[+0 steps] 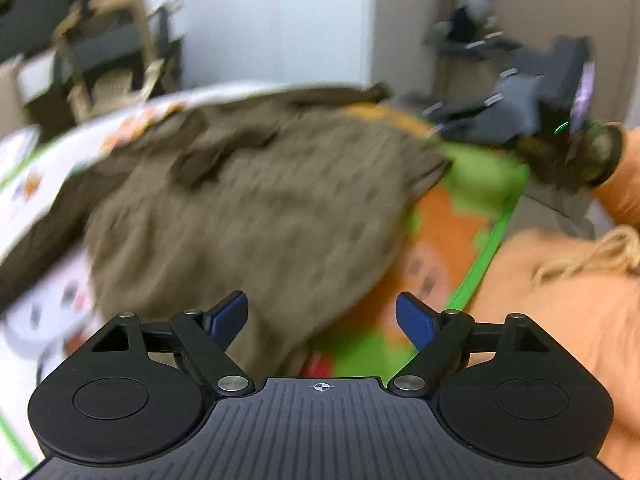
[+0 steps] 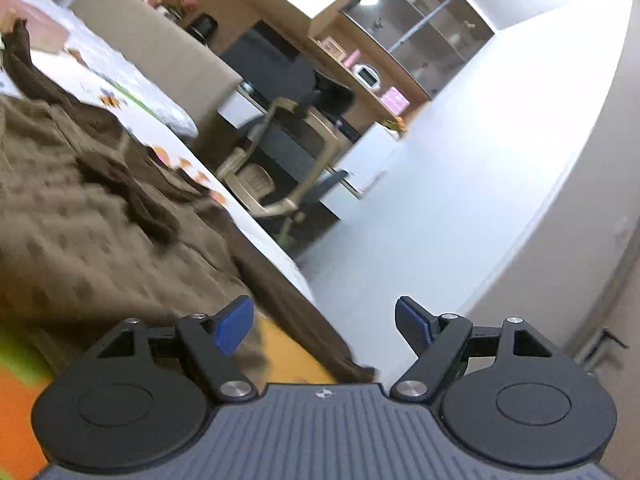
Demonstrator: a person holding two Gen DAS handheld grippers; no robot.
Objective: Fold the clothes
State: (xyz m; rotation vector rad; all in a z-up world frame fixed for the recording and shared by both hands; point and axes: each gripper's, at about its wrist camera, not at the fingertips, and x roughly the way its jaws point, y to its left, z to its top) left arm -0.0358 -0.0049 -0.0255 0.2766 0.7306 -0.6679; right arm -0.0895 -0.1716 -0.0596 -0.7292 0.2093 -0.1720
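Although both views are blurred and no writing or brand can be read anywhere, the main things are clear. At the far left of the left wrist view, a white printed cover point(image 1: 48, 300) with small orange figures lies under a brown knitted garment point(image 1: 248, 208), which sprawls rumpled across the middle of the surface. The left claw point(image 1: 322, 322) hangs above the garment's near edge with its blue-tipped fingers point(image 1: 228, 316) spread wide and nothing between them. To the right, a green and orange play mat point(image 1: 472, 184) shows from under the garment. Further right, the other claw's grey body point(image 1: 516, 108) sits at the garment's far corner, and peach fabric point(image 1: 560, 320) fills the lower right.

In the right wrist view, the same brown garment point(image 2: 72, 220) fills the left side, on the white cover point(image 2: 160, 136). The right claw point(image 2: 324, 326) is wide open and holds nothing; its left finger point(image 2: 234, 324) sits over the garment's edge, though contact cannot be judged. Right of it stand a tan chair point(image 2: 280, 168), dark desk point(image 2: 276, 68), wall shelves point(image 2: 416, 32) and pale floor point(image 2: 440, 200).
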